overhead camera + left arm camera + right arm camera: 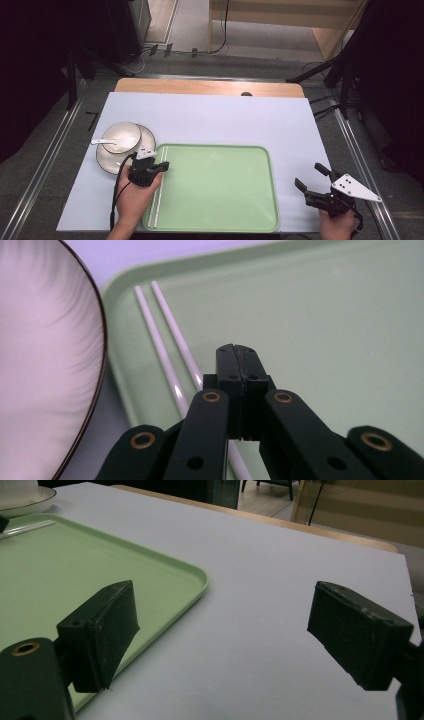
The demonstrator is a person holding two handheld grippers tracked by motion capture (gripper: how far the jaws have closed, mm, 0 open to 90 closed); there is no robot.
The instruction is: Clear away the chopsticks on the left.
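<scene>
The left claw [239,365] sits nearest the lens in the left gripper view, its jaws pressed together with nothing between them, hanging low over the left edge of the green tray [220,190]. Just beside its tips lie the two white chopsticks [170,347], side by side and parallel on the tray floor along its left wall, running the length of that side in the high view. Off the tray to the left, on the worktop [220,120], stands a plate [106,161] carrying a bowl [122,136] with a white spoon [102,142] across its rim. The right claw [311,178] rests well apart at the right of the tray, jaws spread wide and empty. The step in hand looks like setting tableware onto the tray, chopsticks already placed; the next move would call for opening the left claw and reaching over to the plate or the spoon.
</scene>
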